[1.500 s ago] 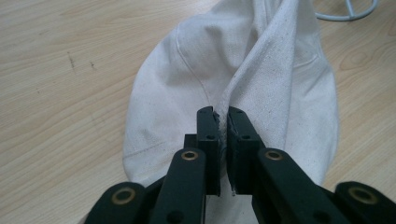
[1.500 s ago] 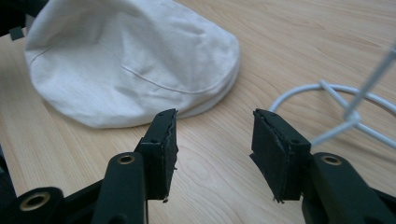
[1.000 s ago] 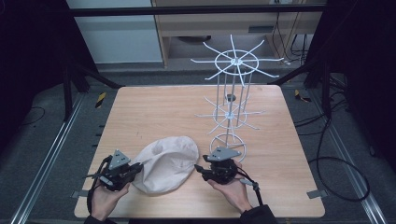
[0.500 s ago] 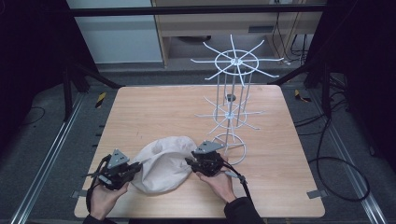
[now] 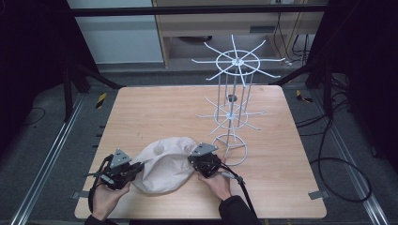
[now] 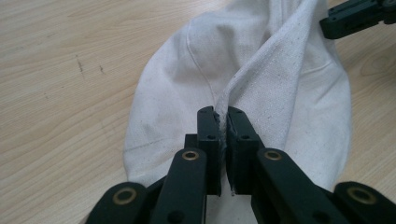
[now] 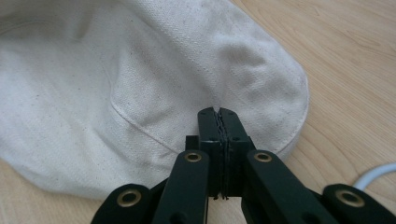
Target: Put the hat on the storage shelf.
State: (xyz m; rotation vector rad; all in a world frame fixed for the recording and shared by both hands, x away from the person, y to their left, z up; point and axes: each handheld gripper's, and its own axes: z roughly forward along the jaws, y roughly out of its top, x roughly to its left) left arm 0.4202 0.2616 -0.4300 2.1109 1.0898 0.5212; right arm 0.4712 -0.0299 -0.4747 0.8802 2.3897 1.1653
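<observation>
One cloth hat (image 5: 165,161) lies beside one wire rack (image 5: 233,110); left gripper (image 5: 133,169) pinches its fabric, right gripper (image 5: 191,161), now moved onto the hat, has just closed, grip unclear.

right gripper (image 5: 196,161) now closed against hat (image 5: 162,164)

A cream-white fabric cap (image 5: 164,163) lies on the near part of the light wooden table (image 5: 155,112). The left gripper (image 5: 136,168) meets the cap's left edge; the right gripper (image 5: 191,161) meets its right edge, its jaws having just been closing. A white wire display rack (image 5: 233,105) stands just beyond the right gripper.
</observation>
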